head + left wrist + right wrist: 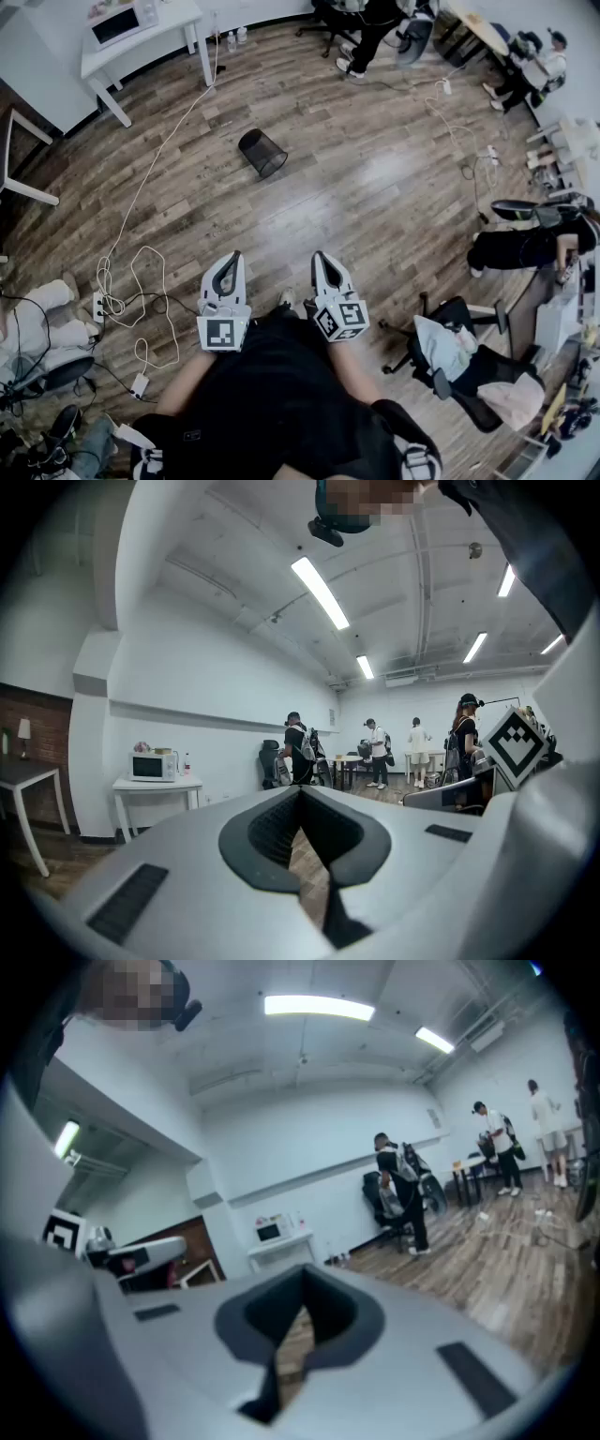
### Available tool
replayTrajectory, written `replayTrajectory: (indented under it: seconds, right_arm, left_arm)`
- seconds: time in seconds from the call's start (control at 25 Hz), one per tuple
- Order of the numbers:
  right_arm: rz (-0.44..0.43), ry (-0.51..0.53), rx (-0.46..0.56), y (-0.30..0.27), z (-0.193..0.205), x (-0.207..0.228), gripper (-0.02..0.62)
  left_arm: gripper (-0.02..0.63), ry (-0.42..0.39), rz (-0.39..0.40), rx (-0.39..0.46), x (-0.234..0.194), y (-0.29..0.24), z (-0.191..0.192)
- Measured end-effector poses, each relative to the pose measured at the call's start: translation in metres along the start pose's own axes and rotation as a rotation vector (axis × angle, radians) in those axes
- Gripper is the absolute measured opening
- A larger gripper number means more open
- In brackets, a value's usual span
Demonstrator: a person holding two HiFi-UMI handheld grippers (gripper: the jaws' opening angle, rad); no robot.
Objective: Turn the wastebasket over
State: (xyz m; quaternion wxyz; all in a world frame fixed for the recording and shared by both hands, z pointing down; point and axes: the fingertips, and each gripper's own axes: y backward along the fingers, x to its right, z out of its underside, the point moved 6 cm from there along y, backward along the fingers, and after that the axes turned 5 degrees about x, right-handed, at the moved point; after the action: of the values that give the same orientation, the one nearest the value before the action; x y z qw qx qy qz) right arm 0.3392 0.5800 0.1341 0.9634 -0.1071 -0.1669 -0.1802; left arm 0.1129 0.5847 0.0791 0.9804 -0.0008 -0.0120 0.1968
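- A white surface [167, 24] stood at the far left, with a microwave [120, 21] on it.
- The left gripper [228, 256] was closed, with nothing in it. It was held out over the wood floor [375, 187], close to the person's body.
- The black wastebasket [262, 153] lay on its side on the floor, well away from both grippers and ahead of them.
- The right gripper [322, 255] was closed too, and it held nothing. It was near the left one.
- A chair [464, 361] stood on the right.
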Motion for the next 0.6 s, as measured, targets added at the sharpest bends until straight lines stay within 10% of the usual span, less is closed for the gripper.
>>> replayTrajectory:
  seconds: [0.6]
  right_arm:
    - [-0.067,0.012,0.016,0.011,-0.019,0.065,0.032]
  left_arm:
    - [0.034,0.04,-0.055,0.001,0.066,-0.038,0.004]
